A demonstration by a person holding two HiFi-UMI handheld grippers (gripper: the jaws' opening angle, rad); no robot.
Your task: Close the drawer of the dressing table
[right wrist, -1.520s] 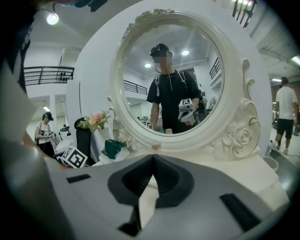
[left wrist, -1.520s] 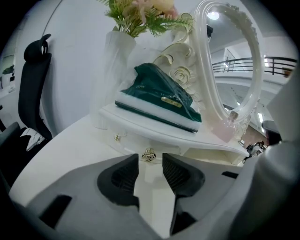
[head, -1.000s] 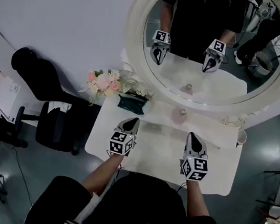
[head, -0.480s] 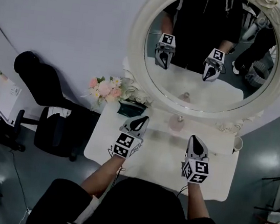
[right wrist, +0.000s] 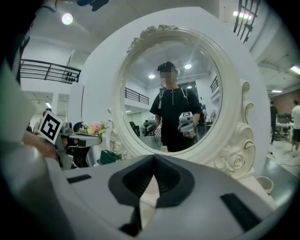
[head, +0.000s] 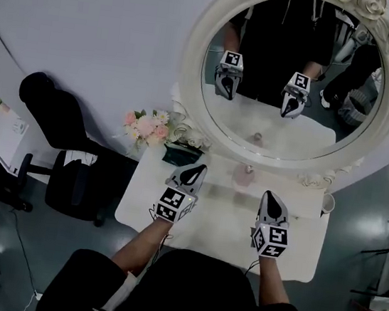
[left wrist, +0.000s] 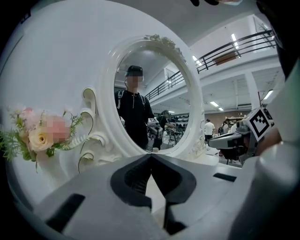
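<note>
Holds left gripper [head: 194, 171] up over the left half of the bench [head: 223, 216], aimed at the mirror [head: 260, 121], fingers [left wrist: 133, 178] clenched tip to tip on nothing. Holds right gripper [head: 270, 198] beside it over the right half, well apart from the left, fingers [right wrist: 136, 180] clenched the same way, empty too. Touches nothing with either.

Cannot find the drawer in any view. Presumably sits under the front edge of the bench, covered in the head view by the person's torso [head: 197, 288] and below the frame in both gripper views. Shows no drawer front, no handle, nothing jutting past the visible bench edges.

Has flowers [head: 145, 121], a dark green item [head: 180, 154] and a pink bottle [head: 243, 174] lined along the back near the mirror frame, a cup [head: 327, 203] at the back right corner, all clear of both grippers.

Progress, as a judgement: cannot tell open from closed, so either not started or already done. No push under way now, going by empty clenched fingers held level above the top and away from the front. If open, needs a gripper dropped to the drawer front, then a straight push until flush with the bench. If closed, nothing left but pulling back
</note>
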